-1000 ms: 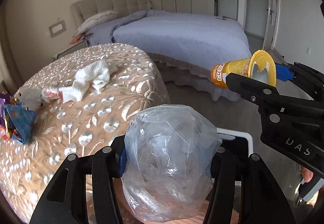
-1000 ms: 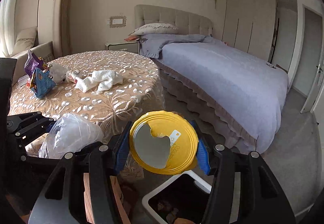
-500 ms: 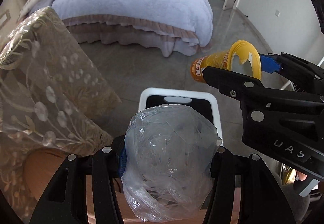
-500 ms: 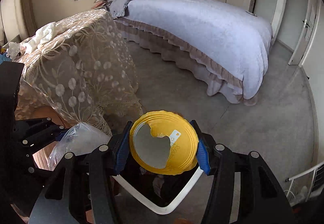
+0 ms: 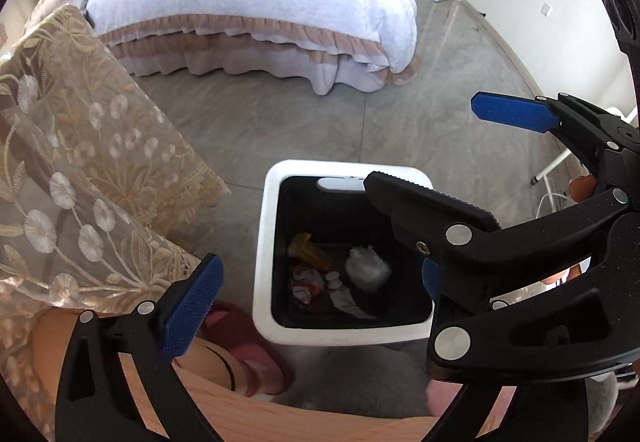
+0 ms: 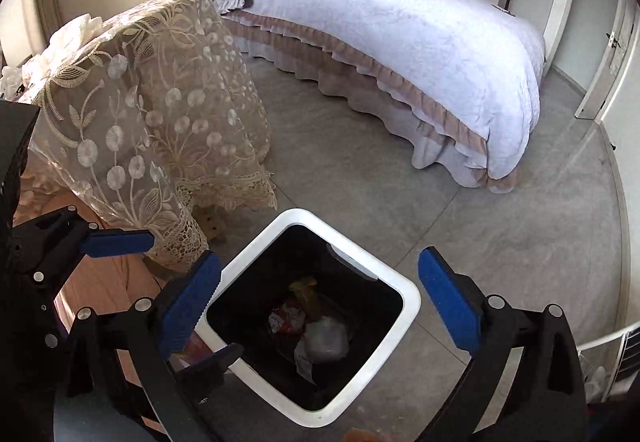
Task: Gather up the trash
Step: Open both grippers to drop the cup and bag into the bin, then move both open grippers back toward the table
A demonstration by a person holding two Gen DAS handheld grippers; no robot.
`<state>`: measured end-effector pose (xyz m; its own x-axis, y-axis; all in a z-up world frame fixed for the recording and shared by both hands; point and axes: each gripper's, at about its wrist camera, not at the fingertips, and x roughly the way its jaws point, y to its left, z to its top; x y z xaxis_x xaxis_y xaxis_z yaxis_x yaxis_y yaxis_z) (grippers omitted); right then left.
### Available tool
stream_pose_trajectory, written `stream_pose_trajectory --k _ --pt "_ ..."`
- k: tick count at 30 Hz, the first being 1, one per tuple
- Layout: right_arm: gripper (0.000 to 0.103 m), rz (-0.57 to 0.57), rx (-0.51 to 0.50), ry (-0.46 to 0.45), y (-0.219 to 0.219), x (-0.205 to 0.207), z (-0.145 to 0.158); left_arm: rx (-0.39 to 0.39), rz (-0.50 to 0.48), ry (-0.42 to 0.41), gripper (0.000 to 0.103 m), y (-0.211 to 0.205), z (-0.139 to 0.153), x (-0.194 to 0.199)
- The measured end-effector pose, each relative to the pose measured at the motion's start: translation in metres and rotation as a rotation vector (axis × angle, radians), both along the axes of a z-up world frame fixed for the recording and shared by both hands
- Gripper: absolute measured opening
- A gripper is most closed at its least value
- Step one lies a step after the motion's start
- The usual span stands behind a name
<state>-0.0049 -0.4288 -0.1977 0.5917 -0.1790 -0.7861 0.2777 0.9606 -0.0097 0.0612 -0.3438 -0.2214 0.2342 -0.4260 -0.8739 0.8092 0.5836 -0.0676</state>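
Note:
A white-rimmed trash bin (image 5: pixel 262 242) with a black inside stands on the floor below both grippers; it also shows in the right wrist view (image 6: pixel 408 296). Inside lie the clear plastic bag (image 5: pixel 366 269), the yellow cup (image 5: pixel 308 249) and other scraps. In the right wrist view the bag (image 6: pixel 326 336) and the cup (image 6: pixel 306 292) lie at the bottom. My left gripper (image 5: pixel 312 292) is open and empty above the bin. My right gripper (image 6: pixel 316 300) is open and empty above it too, and it shows in the left wrist view (image 5: pixel 424 146).
A round table with a lace cloth (image 6: pixel 140 110) stands left of the bin, with a white cloth (image 6: pixel 76 30) on top. A bed with a lilac cover (image 6: pixel 400 26) lies beyond. Grey floor (image 5: pixel 280 114) surrounds the bin. A doorway (image 6: pixel 608 62) is at the right.
Both grippers opened over the bin. The plastic bag left my left gripper and the yellow cup left my right gripper; both now lie inside the bin.

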Motion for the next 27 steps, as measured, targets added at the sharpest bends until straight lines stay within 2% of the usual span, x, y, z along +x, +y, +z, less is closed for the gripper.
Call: stream_pose_trajectory --k 4,11,19,27 --pt "0.098 0.008 -0.009 -0.038 0.004 0.002 0.014 -0.027 0.026 -0.037 0.098 0.010 0.018 0.000" --pt "0.098 0.058 -0.003 -0.163 0.023 0.012 0.056 -0.073 0.135 -0.172 0.098 0.051 0.069 0.005" --pt "0.098 0.188 -0.035 -0.286 0.071 0.028 0.098 -0.116 0.275 -0.300 0.098 0.109 0.115 0.011" --pt "0.098 0.301 -0.061 -0.378 0.120 0.046 0.132 -0.143 0.393 -0.379 0.098 0.157 0.141 0.015"
